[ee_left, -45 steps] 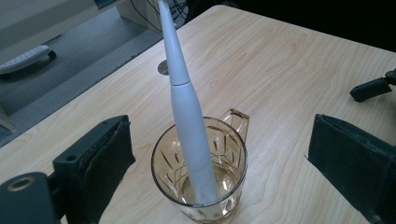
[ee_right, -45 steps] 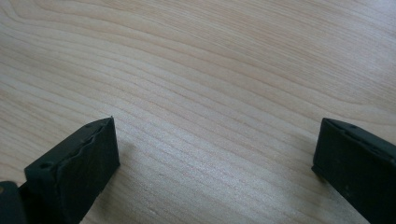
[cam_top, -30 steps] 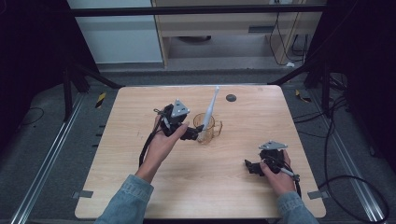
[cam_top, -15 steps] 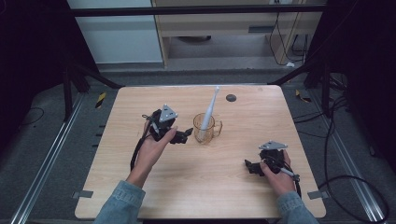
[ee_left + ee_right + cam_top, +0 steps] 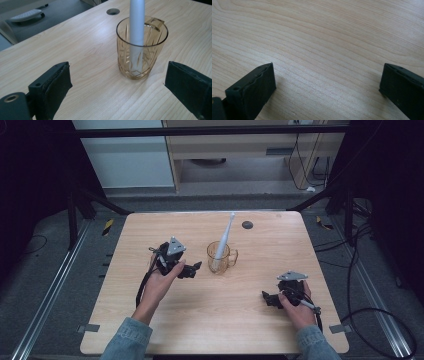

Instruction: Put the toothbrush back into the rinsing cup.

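We go left to right. Left claw [image 5: 192, 269] sits just left of the amber glass mug [image 5: 218, 257], apart from it, released: in the left gripper view its jaws stand wide with nothing between but bare table [image 5: 82, 50]. The mug stands upright near mid-table, handle on its right side in the high view. In it stands a white toothbrush-like stick [image 5: 224, 236]; we cannot tell the head detail. Its long axis runs near vertical, foot in the mug's bottom, top end pointing up and leaning toward the far edge and a bit right, resting on the rim.

Right claw [image 5: 268, 298] lies low at the near right, well apart from the mug, also released; the right gripper view has wide jaws over wood grain, holding nothing.

Risks, as we judge them: the stick is tall and top-heavy against a light mug, so a nudge from the left claw at the rim or on the stick could tip the mug or lever the stick out. Glass is slick; a pinch on the wall may slip. A trailing cable could catch the mug.
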